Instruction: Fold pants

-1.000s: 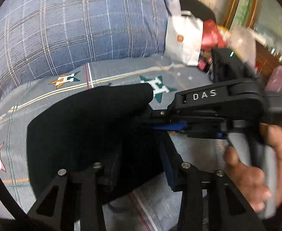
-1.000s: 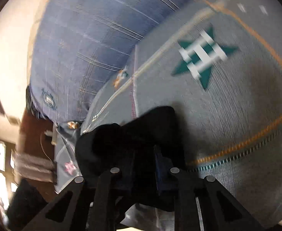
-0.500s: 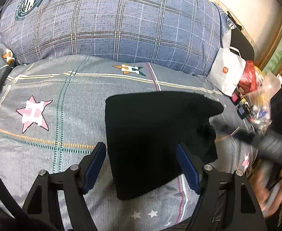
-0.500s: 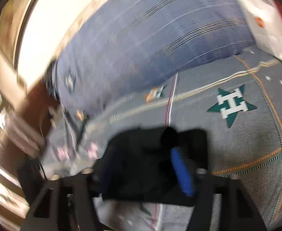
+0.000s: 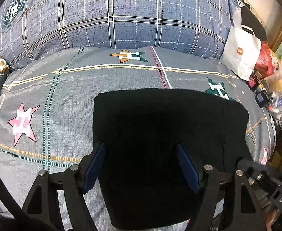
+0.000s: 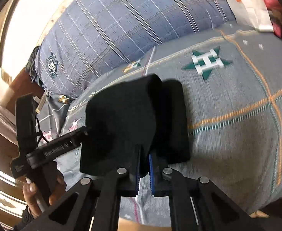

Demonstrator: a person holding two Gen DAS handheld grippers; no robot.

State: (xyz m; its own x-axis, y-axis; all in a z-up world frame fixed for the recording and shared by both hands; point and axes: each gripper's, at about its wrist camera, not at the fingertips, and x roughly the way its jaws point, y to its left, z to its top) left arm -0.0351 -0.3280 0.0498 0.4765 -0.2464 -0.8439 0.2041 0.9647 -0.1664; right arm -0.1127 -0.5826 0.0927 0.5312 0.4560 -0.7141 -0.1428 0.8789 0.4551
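Observation:
The black pants [image 5: 160,127] lie as a folded block on the grey star-print bedspread [image 5: 64,88]. My left gripper [image 5: 141,165] is open above the near part of the pants, its blue pads [image 5: 94,165] spread wide and holding nothing. In the right wrist view my right gripper [image 6: 144,165] is shut on a raised fold of the pants [image 6: 125,115], lifting that layer over the part that lies flat [image 6: 171,119]. The left gripper's body [image 6: 50,150] shows at the left of that view.
A large blue plaid pillow [image 5: 112,15] lies along the far side of the bed. A white paper bag [image 5: 241,53] and a pile of packets [image 5: 275,80] sit at the right end. The bed's near edge [image 6: 179,219] is just below the grippers.
My left gripper has let go of the pants, opened and pulled back above them. My right gripper has closed on a fold of the pants and holds it raised.

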